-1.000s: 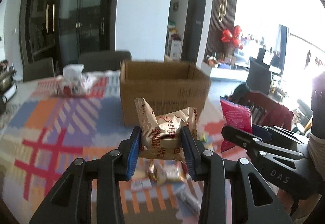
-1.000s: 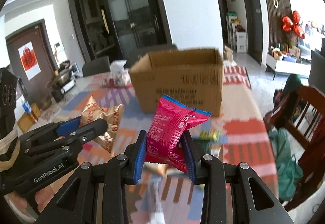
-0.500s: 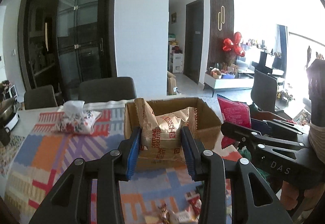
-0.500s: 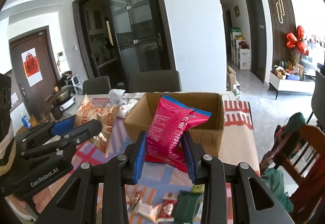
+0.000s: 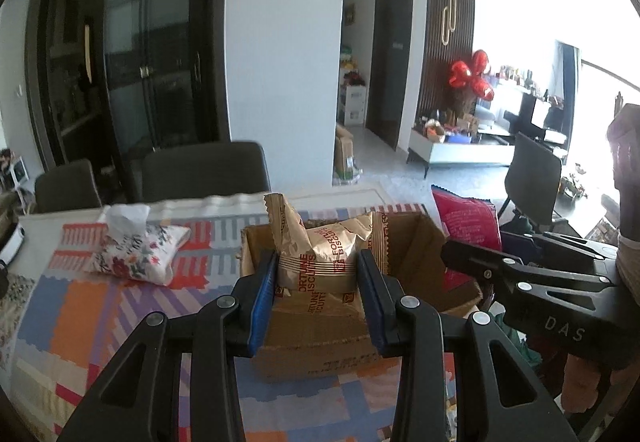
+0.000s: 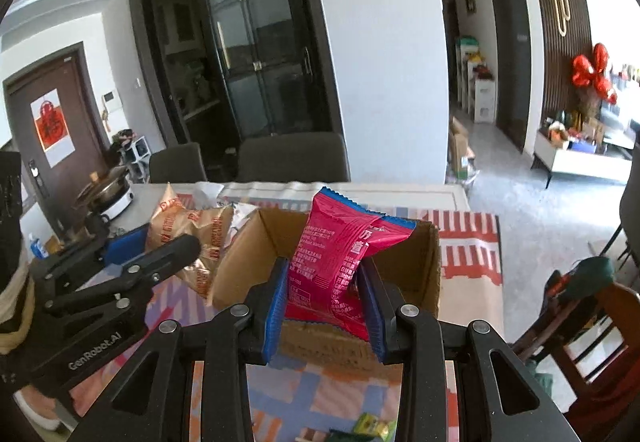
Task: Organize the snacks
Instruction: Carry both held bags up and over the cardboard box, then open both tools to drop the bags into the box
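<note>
A gold biscuit packet [image 5: 320,262], crinkled foil with red lettering and zigzag-cut ends, stands upright in the lower middle of the left wrist view, pinched between the blue pads of the left gripper [image 5: 318,288], whose jaws are partly closed and press on both sides of it. In the right wrist view a pink snack packet [image 6: 332,262] with a blue serrated top edge and small white print sits in the same spot, squeezed at its lower half by the right gripper [image 6: 324,302], its jaws likewise partly closed onto the wrapper. Both packets hang in front of an open brown cardboard box [image 5: 420,258] that stands on a table covered by a patchwork cloth [image 5: 80,306] of orange, blue, purple and red. A floral tissue pouch [image 5: 136,254] lies on the cloth to the left of the box. A few small wrapped snacks [image 6: 370,426] show at the bottom edge of the right view. Dark chairs [image 5: 204,177] stand behind the table, before black glass doors [image 5: 152,53].
</note>
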{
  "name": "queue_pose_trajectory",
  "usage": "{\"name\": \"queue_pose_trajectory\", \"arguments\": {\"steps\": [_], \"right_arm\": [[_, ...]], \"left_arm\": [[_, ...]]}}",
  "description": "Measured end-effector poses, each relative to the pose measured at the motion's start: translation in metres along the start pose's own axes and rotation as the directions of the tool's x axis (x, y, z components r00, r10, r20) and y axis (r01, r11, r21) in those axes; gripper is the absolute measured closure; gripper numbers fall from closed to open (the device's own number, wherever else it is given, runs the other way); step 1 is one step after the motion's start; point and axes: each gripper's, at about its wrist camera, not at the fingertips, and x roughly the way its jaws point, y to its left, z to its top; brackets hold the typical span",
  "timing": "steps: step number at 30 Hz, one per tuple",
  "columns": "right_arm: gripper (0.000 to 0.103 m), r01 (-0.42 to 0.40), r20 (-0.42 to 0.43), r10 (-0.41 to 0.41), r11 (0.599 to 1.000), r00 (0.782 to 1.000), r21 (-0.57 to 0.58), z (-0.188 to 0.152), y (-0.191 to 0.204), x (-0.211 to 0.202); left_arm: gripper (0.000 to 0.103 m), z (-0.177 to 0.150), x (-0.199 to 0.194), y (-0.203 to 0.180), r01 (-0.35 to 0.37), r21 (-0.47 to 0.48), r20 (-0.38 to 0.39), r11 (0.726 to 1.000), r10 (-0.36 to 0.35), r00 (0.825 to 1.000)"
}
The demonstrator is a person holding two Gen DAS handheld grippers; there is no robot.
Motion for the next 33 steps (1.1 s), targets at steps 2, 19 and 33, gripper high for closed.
{"name": "queue_pose_trajectory", "arguments": {"steps": [2,19,33], "right_arm": [[0.067,-0.003,-0.031,0.004,1.000,1.000,0.015,0.003,-0.007,0.015],[0.040,0.083,-0.087,-0.080,0.996,0.993,0.024,-0.006,-0.020,0.043],[0.040,0.053,0.037,-0.052,0.998,0.998,-0.017,-0.059,0.012,-0.046]], "left_arm": [[0.064,0.003,0.012,-0.002,0.012,-0.015,-0.030,1.000,-0.012,0.999],[0.035,-0.011,0.025,0.001,-0.078,-0.015,-0.086,0.997,0.076,0.993],[0.027,-0.067,-0.081,-0.025,-0.078,0.083,0.049,0.993,0.074,0.996]]}}
